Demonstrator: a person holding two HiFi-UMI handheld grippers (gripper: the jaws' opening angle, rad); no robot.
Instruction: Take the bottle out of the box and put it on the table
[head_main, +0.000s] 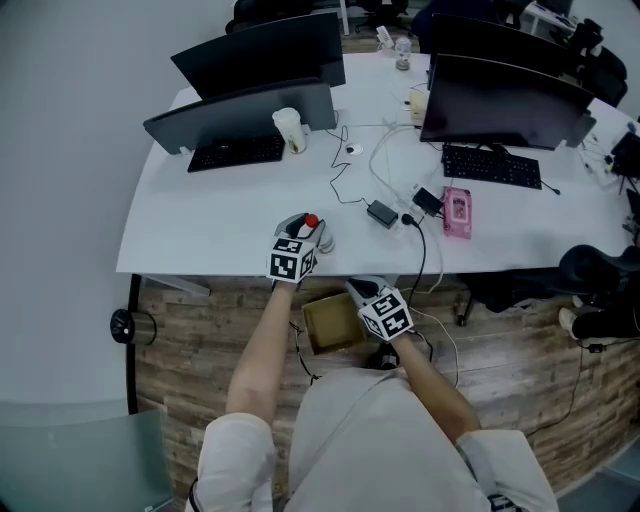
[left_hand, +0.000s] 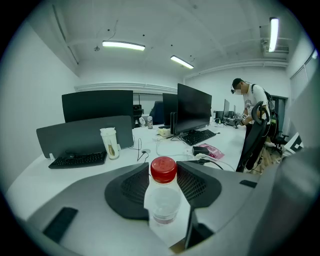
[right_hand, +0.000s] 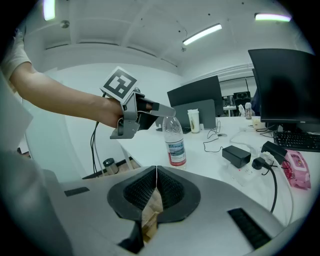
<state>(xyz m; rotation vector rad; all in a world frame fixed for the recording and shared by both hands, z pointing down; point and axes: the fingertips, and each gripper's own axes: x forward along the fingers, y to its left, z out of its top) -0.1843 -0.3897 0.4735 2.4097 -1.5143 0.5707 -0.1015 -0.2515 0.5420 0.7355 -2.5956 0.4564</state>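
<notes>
A clear plastic bottle (head_main: 311, 222) with a red cap stands upright on the white table (head_main: 220, 215), close to its near edge. My left gripper (head_main: 305, 232) is shut on the bottle (left_hand: 162, 200), a pad against each side of it just below the cap. In the right gripper view the bottle (right_hand: 175, 142) stands with the left gripper (right_hand: 162, 111) over its top, hiding the cap. An open cardboard box (head_main: 330, 325) sits on the floor below the table edge. My right gripper (right_hand: 156, 182) is shut, with a strip of the box's cardboard (right_hand: 150, 212) pinched between its jaws.
Two dark monitors (head_main: 250, 110) (head_main: 505, 100) with keyboards (head_main: 235, 152) (head_main: 490, 165) stand further back. A paper cup (head_main: 289, 128), a power adapter (head_main: 382, 212), loose cables (head_main: 385, 160) and a pink packet (head_main: 457, 212) lie mid-table. A black chair (head_main: 600, 280) is at the right; a person (left_hand: 250, 107) stands far off.
</notes>
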